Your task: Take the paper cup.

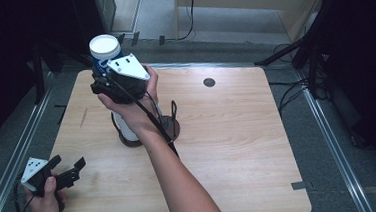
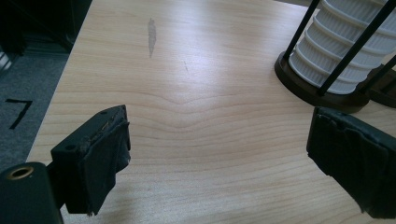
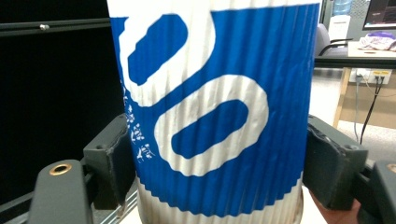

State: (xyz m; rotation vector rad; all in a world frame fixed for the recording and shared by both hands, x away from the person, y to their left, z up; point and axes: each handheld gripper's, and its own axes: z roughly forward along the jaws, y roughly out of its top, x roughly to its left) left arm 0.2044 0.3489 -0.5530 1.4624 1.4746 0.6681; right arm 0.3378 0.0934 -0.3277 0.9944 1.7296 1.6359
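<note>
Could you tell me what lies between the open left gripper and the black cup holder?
Only bare wooden table between left gripper and holder, in its own view.

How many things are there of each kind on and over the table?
Blue-and-white cups: 1
White cup stacks: 1
Dark stands: 1
Hand-held grippers: 2, left open, right shut on the cup
Total: 5
</note>
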